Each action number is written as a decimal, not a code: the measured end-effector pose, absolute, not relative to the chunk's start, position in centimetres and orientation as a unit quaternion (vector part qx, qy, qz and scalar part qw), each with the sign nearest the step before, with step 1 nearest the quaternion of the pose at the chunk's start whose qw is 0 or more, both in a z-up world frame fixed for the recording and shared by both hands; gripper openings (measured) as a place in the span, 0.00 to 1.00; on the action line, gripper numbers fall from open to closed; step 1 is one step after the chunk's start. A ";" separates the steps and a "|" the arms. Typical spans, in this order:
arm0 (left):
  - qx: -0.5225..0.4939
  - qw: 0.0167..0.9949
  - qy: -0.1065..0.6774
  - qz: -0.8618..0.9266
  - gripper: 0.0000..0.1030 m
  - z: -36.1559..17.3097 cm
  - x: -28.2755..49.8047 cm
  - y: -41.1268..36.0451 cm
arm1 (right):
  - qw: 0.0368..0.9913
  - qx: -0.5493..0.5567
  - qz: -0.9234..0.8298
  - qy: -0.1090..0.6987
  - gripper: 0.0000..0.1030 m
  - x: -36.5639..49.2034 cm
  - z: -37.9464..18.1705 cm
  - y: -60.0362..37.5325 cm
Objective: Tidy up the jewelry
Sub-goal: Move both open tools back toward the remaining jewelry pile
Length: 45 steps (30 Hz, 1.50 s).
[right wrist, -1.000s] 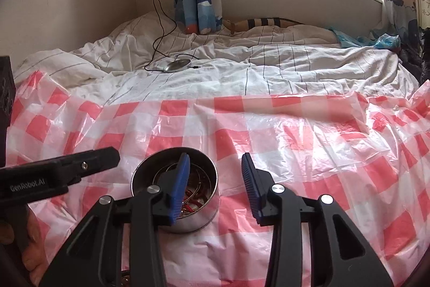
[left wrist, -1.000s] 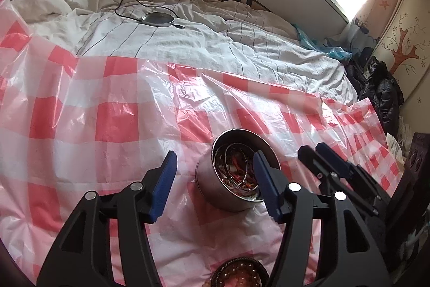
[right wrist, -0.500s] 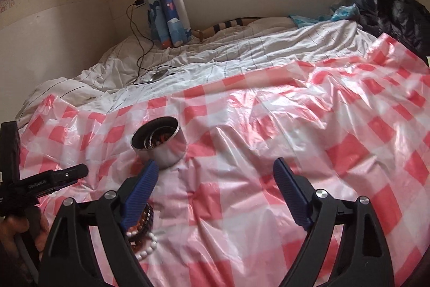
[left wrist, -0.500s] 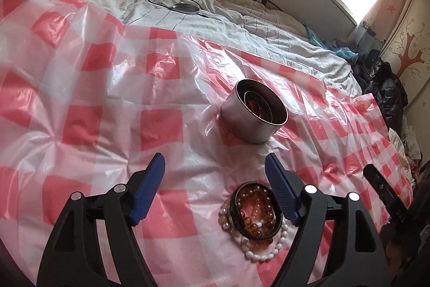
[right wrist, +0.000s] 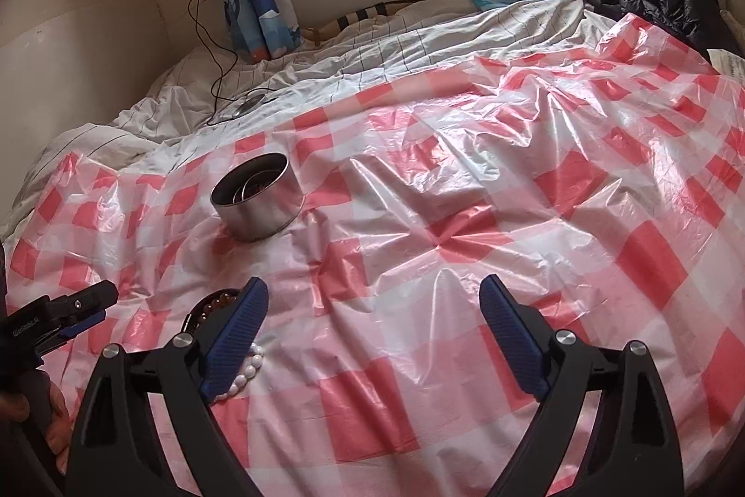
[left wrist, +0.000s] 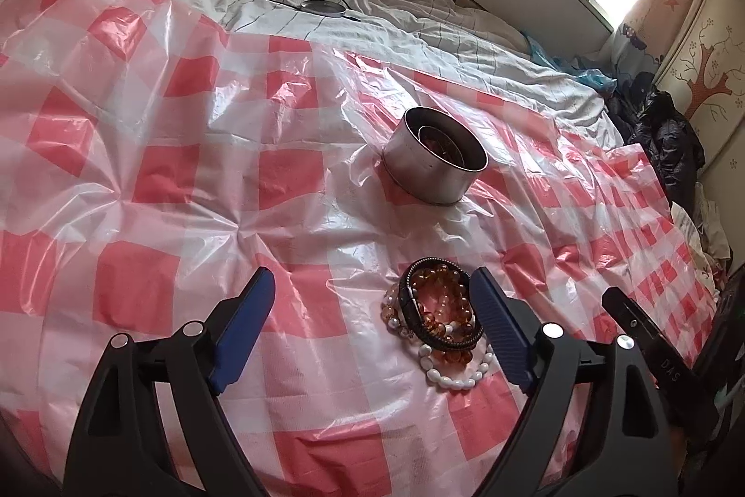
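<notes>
Left wrist view: the left hand-held gripper (left wrist: 372,322) hangs above the red-and-white checked plastic sheet (left wrist: 186,171) with its jaws spread wide and nothing between them; the pile of bracelets (left wrist: 437,317) lies on the sheet at about 3 o'clock from the gap's middle, just inside the right blue finger (left wrist: 500,331), which overlaps the pile's right edge in the picture, though contact cannot be told; three bracelets can be counted in the pile: one dark braided band, one string of amber beads, one string of white beads, with a further paler beaded string possibly at its left edge; one round metal tin (left wrist: 435,161) stands upright on the sheet at about 12 o'clock from the pile, well apart from it, open-topped, with ring-shaped pieces inside too indistinct to count; the tip of the right hand-held gripper (left wrist: 652,338) shows at the 4 o'clock edge of the frame.

Right wrist view: the right hand-held gripper (right wrist: 372,322) also has its jaws spread wide and empty; bare sheet (right wrist: 465,217) lies between them; the pile of bracelets (right wrist: 233,350) sits at 9 o'clock, largely hidden behind the left blue finger (right wrist: 235,334), with white and amber beads peeking out on either side; the one tin (right wrist: 258,196) stands at about 11 o'clock, well apart from the fingers; the left hand-held gripper (right wrist: 88,308) shows at the 9 o'clock edge, its jaws a little apart; white striped bedding (right wrist: 372,54) lies beyond the sheet.
</notes>
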State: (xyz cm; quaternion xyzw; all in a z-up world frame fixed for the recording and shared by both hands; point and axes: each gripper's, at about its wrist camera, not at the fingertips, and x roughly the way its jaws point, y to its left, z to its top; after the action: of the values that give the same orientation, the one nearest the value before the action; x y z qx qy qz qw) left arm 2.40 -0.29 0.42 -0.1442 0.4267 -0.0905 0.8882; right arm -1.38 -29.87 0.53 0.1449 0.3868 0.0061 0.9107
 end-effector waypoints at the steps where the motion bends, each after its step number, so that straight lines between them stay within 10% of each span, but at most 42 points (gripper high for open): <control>1: -0.143 0.889 0.427 -0.089 0.81 0.4 2.2 -0.2 | 0.910 0.144 0.008 0.388 0.86 -1.5 0.5 -29.6; 45: -0.065 0.916 0.381 -0.113 0.92 1.4 -0.6 0.5 | 0.911 0.136 0.056 0.385 0.89 -0.6 0.4 -25.0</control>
State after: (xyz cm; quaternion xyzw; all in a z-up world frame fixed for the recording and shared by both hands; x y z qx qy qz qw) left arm -0.62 0.49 1.38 -0.0655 0.3805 -0.1125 0.9156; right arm -0.56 -24.99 0.44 0.1356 0.3847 0.0564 0.9113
